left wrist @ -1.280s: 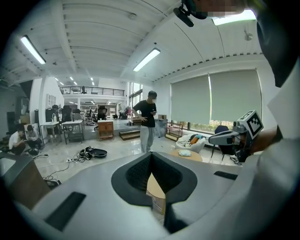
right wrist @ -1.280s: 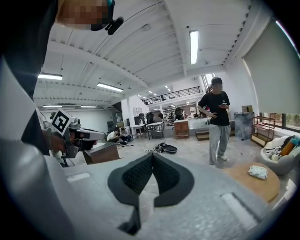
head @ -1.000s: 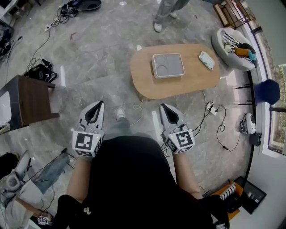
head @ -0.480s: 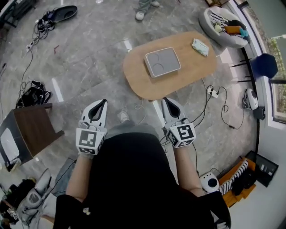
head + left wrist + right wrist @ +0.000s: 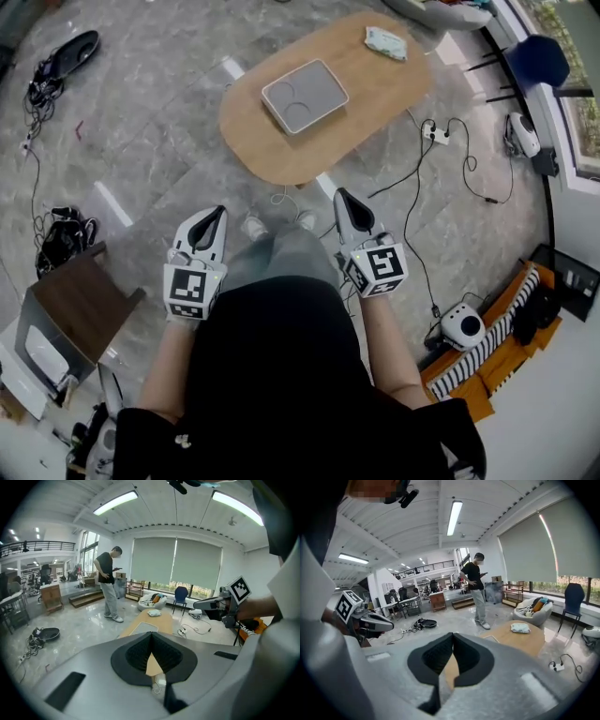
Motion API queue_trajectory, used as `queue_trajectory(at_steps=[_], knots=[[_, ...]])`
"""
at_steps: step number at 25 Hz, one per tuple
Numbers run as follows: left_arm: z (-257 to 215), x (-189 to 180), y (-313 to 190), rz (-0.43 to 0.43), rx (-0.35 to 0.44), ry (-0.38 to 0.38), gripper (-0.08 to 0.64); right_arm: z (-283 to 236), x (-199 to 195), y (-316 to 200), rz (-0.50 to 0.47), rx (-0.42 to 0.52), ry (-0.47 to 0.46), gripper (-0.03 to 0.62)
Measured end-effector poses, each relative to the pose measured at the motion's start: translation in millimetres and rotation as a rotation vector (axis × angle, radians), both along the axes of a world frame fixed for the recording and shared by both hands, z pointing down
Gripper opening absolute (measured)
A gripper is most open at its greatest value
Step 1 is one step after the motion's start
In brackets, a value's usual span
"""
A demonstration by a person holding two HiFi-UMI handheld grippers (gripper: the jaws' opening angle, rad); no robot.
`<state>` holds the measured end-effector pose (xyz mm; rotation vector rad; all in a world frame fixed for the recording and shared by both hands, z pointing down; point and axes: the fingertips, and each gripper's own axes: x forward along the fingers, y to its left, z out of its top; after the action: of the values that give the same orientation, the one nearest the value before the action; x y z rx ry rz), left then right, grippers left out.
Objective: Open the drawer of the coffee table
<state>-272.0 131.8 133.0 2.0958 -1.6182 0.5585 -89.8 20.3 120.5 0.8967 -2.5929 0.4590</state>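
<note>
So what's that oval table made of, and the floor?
The coffee table looks like wood or wood veneer: light brown and matte, with a faint grain. The floor looks like polished stone or stone-look tile: grey with pale veining, and shiny reflections show in both gripper views.

Head view sat above the person and faced steeply down. The coffee table (image 5: 375,103) was far off at upper centre, with the left gripper (image 5: 219,212) and right gripper (image 5: 340,195) close at mid-frame. Each gripper view rode low behind its own jaws and faced across the room. Both shared the table just past the jaws, a standing person (image 5: 108,585) beyond, and the other gripper near a side edge.
</note>
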Motion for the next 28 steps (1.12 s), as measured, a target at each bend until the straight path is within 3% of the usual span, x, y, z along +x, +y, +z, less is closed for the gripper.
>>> queue_trajectory(at_steps=[9,18,28], knots=[[69,77,-46,0.158,-0.117,0.023,0.014,38,58,-24,0.093,-0.061,0.029,-0.002],[152,138,-44,0.278,-0.206,0.032,0.014,102,107,-9,0.175,-0.110,0.055,-0.002],[238,191,-57,0.335,-0.282,-0.007,0.014,168,152,-13,0.210,-0.172,0.065,0.029]])
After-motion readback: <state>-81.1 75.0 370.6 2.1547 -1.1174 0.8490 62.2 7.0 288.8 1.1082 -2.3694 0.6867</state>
